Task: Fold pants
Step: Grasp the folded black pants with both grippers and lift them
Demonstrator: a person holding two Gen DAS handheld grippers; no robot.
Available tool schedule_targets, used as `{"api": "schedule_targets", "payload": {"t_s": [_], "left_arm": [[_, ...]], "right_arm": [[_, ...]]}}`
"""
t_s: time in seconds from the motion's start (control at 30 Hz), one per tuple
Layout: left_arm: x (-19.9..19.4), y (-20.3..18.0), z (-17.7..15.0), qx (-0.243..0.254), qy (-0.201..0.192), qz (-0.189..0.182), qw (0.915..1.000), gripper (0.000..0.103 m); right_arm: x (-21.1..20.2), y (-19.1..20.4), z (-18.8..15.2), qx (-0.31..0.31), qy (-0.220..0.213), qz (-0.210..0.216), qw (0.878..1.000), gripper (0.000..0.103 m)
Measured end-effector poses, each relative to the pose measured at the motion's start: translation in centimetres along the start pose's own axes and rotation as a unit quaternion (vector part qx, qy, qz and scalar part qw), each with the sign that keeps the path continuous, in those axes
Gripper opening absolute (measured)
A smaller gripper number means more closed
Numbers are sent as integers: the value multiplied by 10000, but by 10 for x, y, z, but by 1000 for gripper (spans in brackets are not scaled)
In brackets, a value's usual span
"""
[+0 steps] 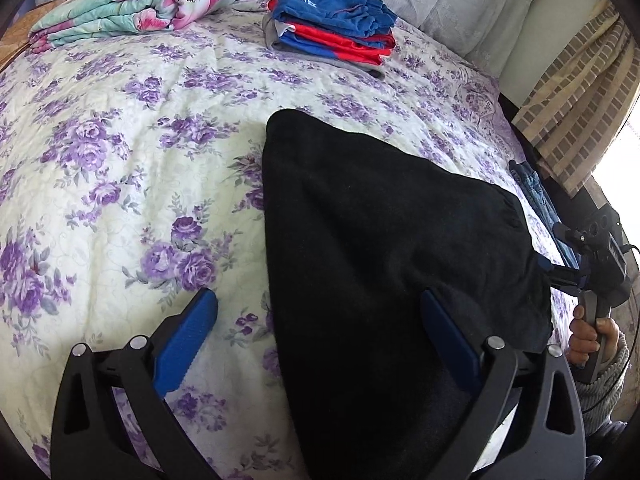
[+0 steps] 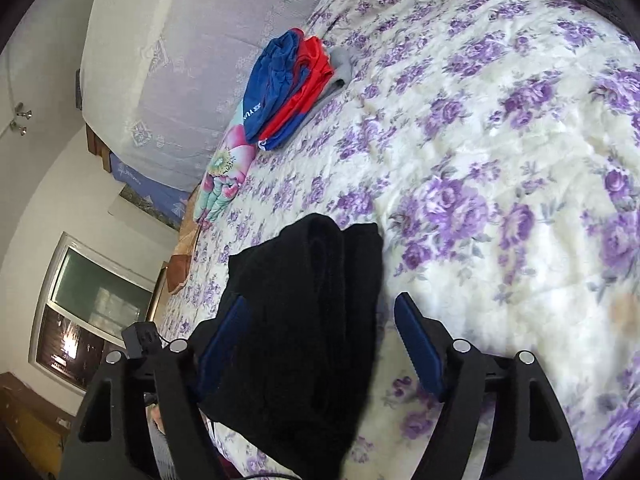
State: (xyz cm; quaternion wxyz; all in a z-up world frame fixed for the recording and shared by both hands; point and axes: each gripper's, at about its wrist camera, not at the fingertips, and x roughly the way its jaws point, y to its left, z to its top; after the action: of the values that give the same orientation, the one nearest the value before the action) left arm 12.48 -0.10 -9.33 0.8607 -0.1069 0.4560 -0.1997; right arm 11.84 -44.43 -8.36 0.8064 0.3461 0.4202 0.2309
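Black pants point(image 1: 380, 240) lie folded on the floral bedspread point(image 1: 140, 140) near the bed's front edge. My left gripper point(image 1: 320, 320) is open just above them; its right finger point(image 1: 448, 336) is over the black cloth and its left finger point(image 1: 188, 336) over the bedspread. In the left wrist view my right gripper point(image 1: 556, 272) is at the pants' right edge, touching the cloth. In the right wrist view the right gripper point(image 2: 320, 328) is open, and the pants point(image 2: 304, 320) lie between its fingers, against the left finger point(image 2: 224, 336).
A stack of folded blue, red and grey clothes point(image 1: 332, 28) sits at the back of the bed by the headboard. A folded floral quilt point(image 1: 132, 4) lies at the back left. Blue jeans point(image 1: 540, 200) lie at the right bed edge, by a curtain point(image 1: 576, 92).
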Motion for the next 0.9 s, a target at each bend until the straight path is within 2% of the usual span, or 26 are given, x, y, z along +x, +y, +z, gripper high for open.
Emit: {"api": "schedule_targets", "payload": {"t_s": [0.1,0.2,0.27,0.3,0.33,0.37,0.43,0.47,0.5,0.53,0.57,0.7,0.9], "left_arm": [[0,-3,2,-66,38,-111,9999,97],[-1,-11,2,12,75,-322,9995,89],[3,-19,1,202,90,-253,9994,86],[5,-21,1,256,85,-207,9994,85],[6,-22,1,273,73,-194,9994,80],[7,-21,3,249,43,-204,9995,77],[2,-24,6,241,-54,-188,9995,55],[-1,-26,8,287,-128,-109,9994,50],[-4,-28,10,343,-199,2,9992,37],[-6,-30,12,406,-280,133,9987,18],[-10,-31,16,441,-348,161,9983,15],[-23,-33,44,442,-529,-99,9976,12],[-31,-57,107,803,-1079,160,9908,11]], "right_arm": [[11,-2,-4,-8,217,-75,9997,77],[28,5,0,-91,355,131,9992,79],[40,10,2,-197,390,108,9990,77],[44,14,2,-296,351,30,9989,72],[45,15,1,-377,309,-32,9988,60],[45,15,0,-409,257,-28,9988,54],[40,16,-4,-518,132,-71,9985,39],[38,20,-6,-636,73,-126,9979,37],[36,25,-7,-770,13,-203,9968,34],[34,33,-8,-934,-52,-303,9952,31],[32,40,-6,-1056,-111,-366,9937,30],[25,74,16,-1518,-257,-360,9874,28],[32,124,72,-2139,-539,-469,9742,25]]}}
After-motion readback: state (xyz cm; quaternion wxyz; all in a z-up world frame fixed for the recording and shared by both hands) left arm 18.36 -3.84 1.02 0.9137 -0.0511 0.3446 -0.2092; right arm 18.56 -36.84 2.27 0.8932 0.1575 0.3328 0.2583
